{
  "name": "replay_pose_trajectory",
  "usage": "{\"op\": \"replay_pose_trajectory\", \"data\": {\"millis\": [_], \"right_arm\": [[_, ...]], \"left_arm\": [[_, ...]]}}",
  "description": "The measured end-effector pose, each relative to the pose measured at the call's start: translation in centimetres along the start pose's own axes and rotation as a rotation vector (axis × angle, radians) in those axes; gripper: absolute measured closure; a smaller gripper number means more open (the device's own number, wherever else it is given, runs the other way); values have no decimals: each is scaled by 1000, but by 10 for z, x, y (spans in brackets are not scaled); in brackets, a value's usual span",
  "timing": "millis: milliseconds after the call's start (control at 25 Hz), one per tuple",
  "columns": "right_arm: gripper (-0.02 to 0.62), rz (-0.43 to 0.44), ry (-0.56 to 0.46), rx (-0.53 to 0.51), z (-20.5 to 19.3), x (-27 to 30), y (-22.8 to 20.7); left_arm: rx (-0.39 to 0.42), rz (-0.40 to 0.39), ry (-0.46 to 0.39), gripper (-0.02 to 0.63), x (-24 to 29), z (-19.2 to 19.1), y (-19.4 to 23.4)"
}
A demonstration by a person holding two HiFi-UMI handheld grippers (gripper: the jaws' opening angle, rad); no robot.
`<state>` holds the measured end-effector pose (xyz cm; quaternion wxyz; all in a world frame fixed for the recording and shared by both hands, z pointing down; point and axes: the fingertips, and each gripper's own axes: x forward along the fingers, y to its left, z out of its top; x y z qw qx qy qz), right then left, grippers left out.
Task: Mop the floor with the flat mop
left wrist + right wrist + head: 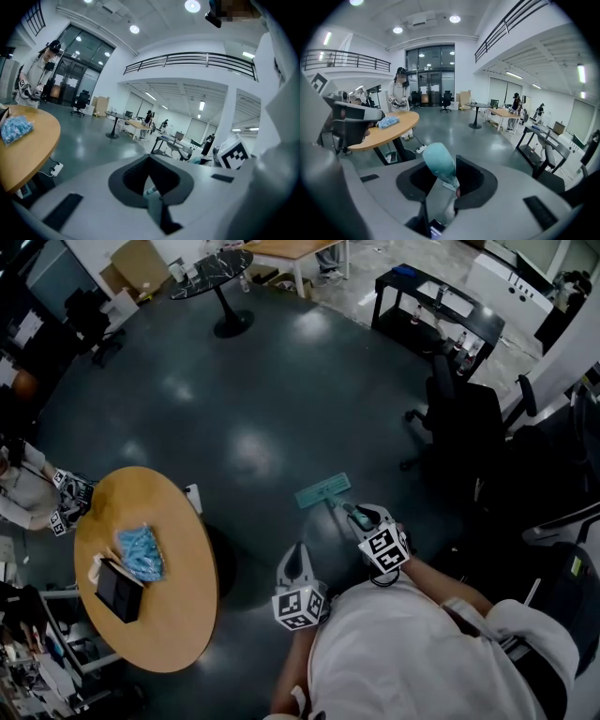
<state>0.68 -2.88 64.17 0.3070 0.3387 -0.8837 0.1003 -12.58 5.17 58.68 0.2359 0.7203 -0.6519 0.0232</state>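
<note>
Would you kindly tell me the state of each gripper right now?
Left gripper: shut, apparently empty.
Right gripper: shut on the flat mop handle.
</note>
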Motion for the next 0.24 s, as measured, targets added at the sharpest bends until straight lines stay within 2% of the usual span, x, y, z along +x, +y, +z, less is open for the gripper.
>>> {"op": "replay_pose_trajectory", "data": {"millis": [240], "right_arm": [[479,1,-20,2,1,0,-1]], "left_arm": [[-3,4,1,601,0,-1,1]]}}
